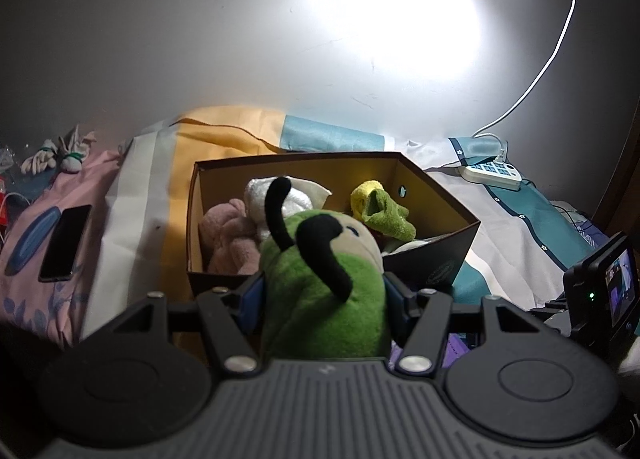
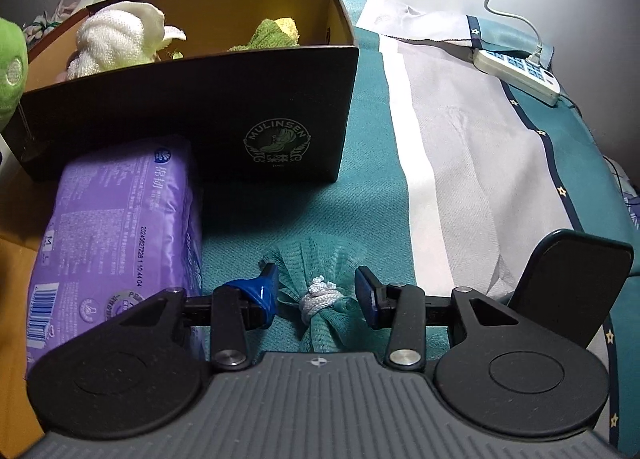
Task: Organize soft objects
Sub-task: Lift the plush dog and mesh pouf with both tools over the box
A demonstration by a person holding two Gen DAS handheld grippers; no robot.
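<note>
Left wrist view: left gripper clamping a green plush toy between its 2 blue pads, squeezing the soft body from both sides. Toy showing 2 black antennae and a beige face, sitting just in front of the near wall of an open dark cardboard box with a tan inside. Lying in the box: a pink plush at the left, a white towel bundle behind it, a yellow-and-green cloth toward the right. Box resting on a bed cover of teal, white and orange panels. Lying on a pink pillow at the left, a dark phone. Sitting at the far right by the wall, a white power strip with a white cable plugged in.

Right wrist view: right gripper pointing down at the bed cover, jaws standing apart on either side of a teal mesh pouch tied with a white cord; pads close beside the pouch, contact not clear. Lying just left of the gripper, a purple plastic pack, touching the box's front wall. Same box showing a round pale logo on its front.
</note>
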